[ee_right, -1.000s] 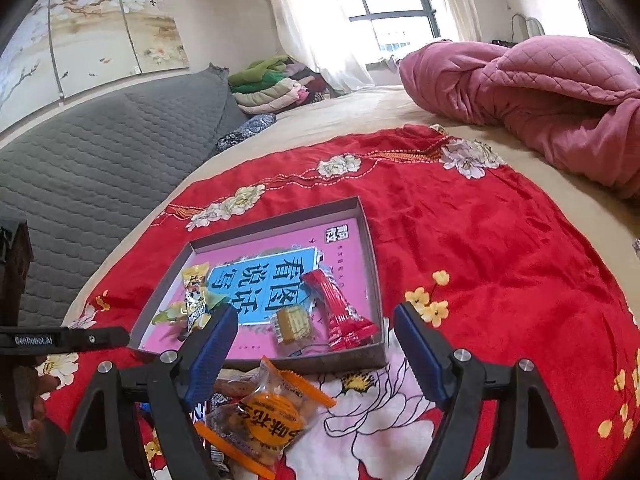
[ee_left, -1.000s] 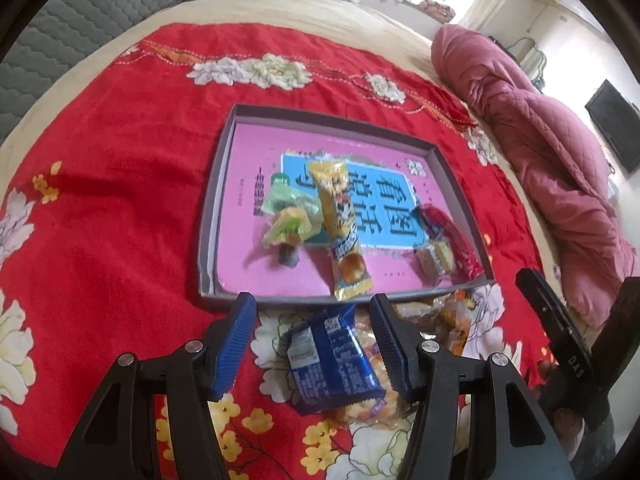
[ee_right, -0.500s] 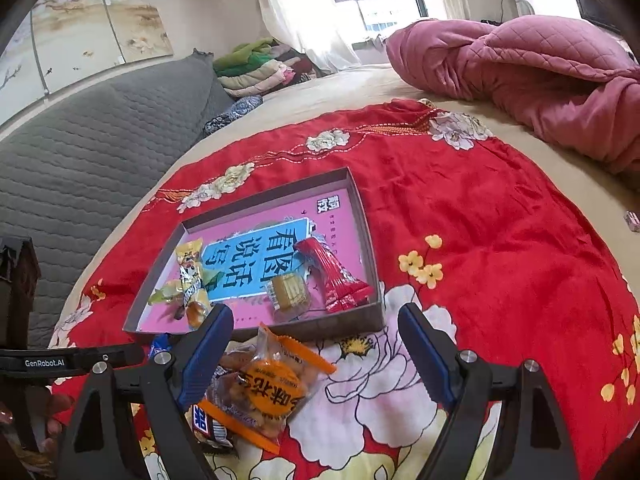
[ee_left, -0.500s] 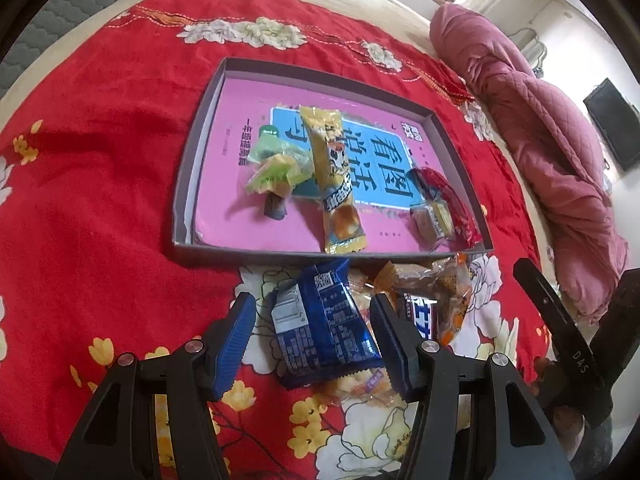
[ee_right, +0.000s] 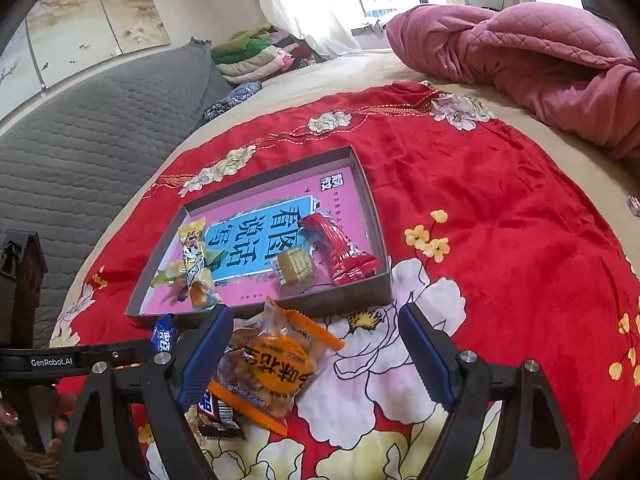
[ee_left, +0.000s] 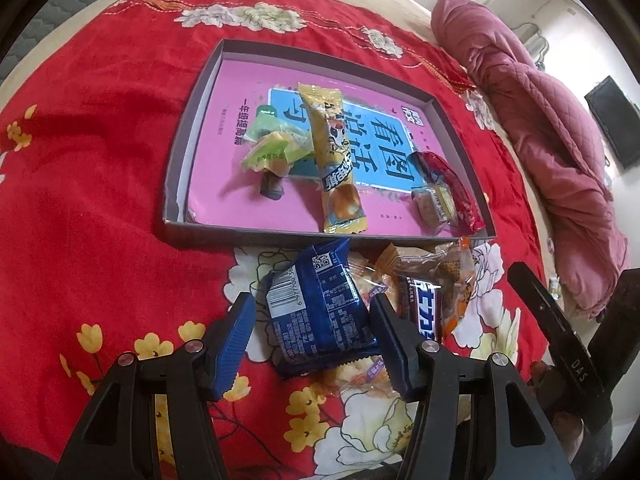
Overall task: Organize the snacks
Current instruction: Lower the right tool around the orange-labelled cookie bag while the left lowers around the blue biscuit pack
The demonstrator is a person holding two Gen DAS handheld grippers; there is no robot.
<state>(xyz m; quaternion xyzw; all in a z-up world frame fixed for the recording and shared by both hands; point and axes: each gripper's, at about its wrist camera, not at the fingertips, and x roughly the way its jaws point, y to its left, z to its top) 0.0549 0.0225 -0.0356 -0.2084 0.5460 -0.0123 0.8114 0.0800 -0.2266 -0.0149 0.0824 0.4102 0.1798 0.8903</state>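
Two jaws, both wide. My left gripper (ee_left: 312,328) straddles the blue packet (ee_left: 320,312), ready to close on it; my right gripper (ee_right: 316,348) hovers over the orange biscuit bag (ee_right: 276,372). At twelve o'clock, the tray (ee_left: 176,184) holds a yellow bar (ee_left: 332,156), green candies (ee_left: 272,148), a red wrapper (ee_left: 452,184).

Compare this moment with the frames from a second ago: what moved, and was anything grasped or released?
The left gripper advanced and lowered over the blue snack packet, which now sits between its open fingers, not yet clamped. The right gripper also dipped toward the orange-trimmed biscuit bag, still open. Nothing was grasped or released. The snacks in the grey tray stayed put.
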